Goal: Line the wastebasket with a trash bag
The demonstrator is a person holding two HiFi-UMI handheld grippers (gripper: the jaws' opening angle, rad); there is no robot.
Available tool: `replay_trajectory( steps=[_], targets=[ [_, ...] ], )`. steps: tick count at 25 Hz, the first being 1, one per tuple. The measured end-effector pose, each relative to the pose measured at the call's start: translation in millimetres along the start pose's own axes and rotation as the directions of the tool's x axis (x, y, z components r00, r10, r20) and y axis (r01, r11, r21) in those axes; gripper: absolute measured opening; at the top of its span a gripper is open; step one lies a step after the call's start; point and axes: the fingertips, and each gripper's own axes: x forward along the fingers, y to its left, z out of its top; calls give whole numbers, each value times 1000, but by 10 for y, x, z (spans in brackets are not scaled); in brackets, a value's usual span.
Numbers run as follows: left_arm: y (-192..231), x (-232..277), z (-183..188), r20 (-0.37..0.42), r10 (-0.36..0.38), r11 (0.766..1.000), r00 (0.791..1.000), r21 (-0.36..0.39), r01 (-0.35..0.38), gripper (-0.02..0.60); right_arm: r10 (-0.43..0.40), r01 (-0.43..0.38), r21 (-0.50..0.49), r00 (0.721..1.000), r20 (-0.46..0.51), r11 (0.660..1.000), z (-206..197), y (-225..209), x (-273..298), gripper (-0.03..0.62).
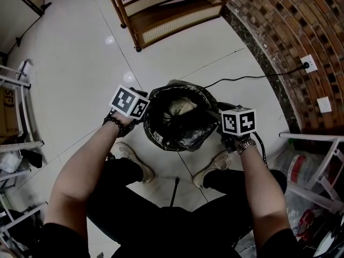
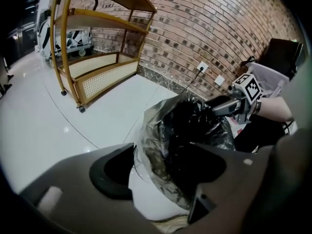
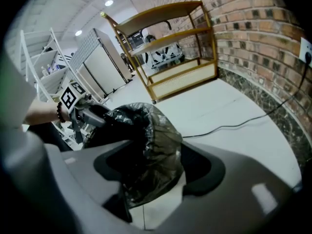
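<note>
Trash bag (image 1: 183,138): lay draped over wastebasket (image 2: 151,206) rim.
Left gripper (image 2: 158,177): jaws wide, straddled left rim.
Right gripper (image 3: 156,172): jaws wide, straddled right rim.

- No word, brand or number can be read for certain.
- Left white cube (image 1: 129,102), behind the jaws of the left gripper (image 2: 161,172): black square code patterns, no letters.
- Right white cube (image 1: 238,121), behind the jaws of the right gripper (image 3: 153,167): the same kind of pattern.
- Brown cardboard box (image 1: 6,117), far out to the left of the left jaws: dark print, too blurred to read.
</note>
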Motion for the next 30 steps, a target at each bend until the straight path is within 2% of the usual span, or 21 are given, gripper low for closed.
replay_trajectory(
  steps=[5,10,13,16,21,27,30],
  targets=[
    [-103,-234,9,46,3,1000,999,-17,-3,353,-44,39,79,997,66,996,6,34,-357,308],
    [-268,-393,-138,47,3,998,999,-61,-1,351,-56,47,184,997,46,982,-300,292,-499,308],
    [-382,-363,-332,31,3,993,1000,-115,1,351,-76,64,263,996,35,963,-496,408,-504,308],
    [-510,-332,-479,28,-5,987,1000,-163,9,341,-41,35,314,999,11,949,-656,539,-407,307],
    [-628,-250,-623,48,-25,968,999,-248,36,312,-17,15,376,1000,4,927,-751,543,-262,240],
    [-563,-183,-690,45,-31,966,999,-256,41,290,-17,15,403,1000,3,915,-878,500,-156,184],
    [-513,-116,-703,35,-26,969,999,-244,34,290,-11,4,405,1000,16,914,-864,483,-135,187]
  ],
)
